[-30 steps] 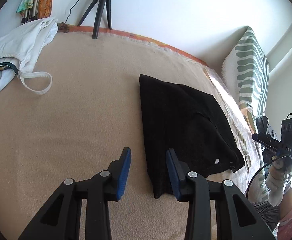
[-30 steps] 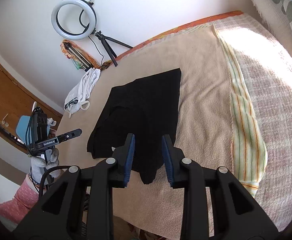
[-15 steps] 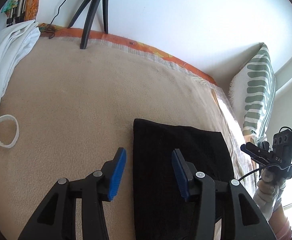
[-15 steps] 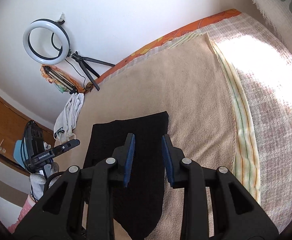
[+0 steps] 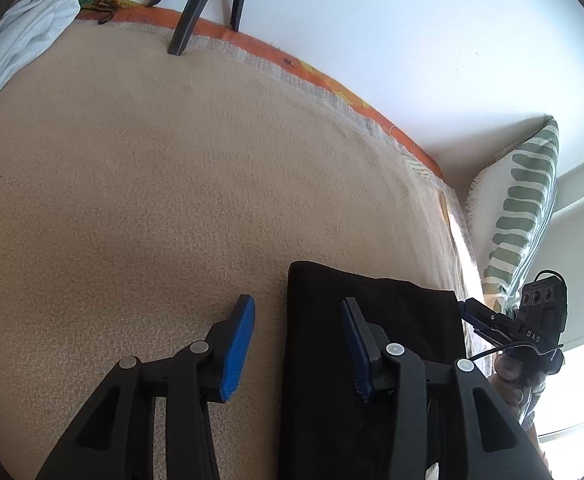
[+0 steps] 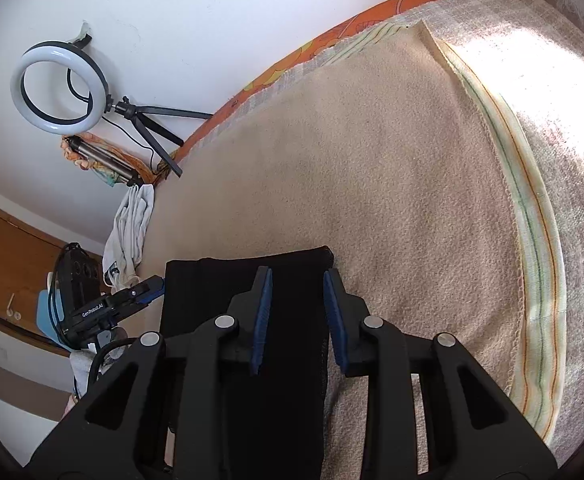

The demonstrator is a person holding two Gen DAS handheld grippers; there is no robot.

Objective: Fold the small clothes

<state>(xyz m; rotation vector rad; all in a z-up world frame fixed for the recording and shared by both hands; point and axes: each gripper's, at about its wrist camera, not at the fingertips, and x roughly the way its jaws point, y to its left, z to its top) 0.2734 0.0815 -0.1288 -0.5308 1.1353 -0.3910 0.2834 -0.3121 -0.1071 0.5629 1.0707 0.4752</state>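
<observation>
A black garment (image 5: 372, 312) lies flat on the beige blanket; it also shows in the right wrist view (image 6: 211, 280). My left gripper (image 5: 298, 312) is open, its jaws straddling the garment's far left corner, one finger over the blanket and one over the cloth. My right gripper (image 6: 296, 280) is open over the garment's far right corner, just above the cloth. Neither holds anything. Each gripper shows in the other's view: the right one (image 5: 524, 328) and the left one (image 6: 107, 304).
White clothes (image 5: 15, 44) lie at the far left of the bed, also in the right wrist view (image 6: 131, 224). A ring light (image 6: 57, 88) on a tripod (image 5: 195, 4) stands by the wall. A green-patterned pillow (image 5: 524, 208) is at right. A striped sheet (image 6: 532, 240) edges the blanket (image 5: 171, 160).
Both grippers have moved forward and down along the black garment to its far edge. The garment now fills only the lower part of each view. Both stay open.
</observation>
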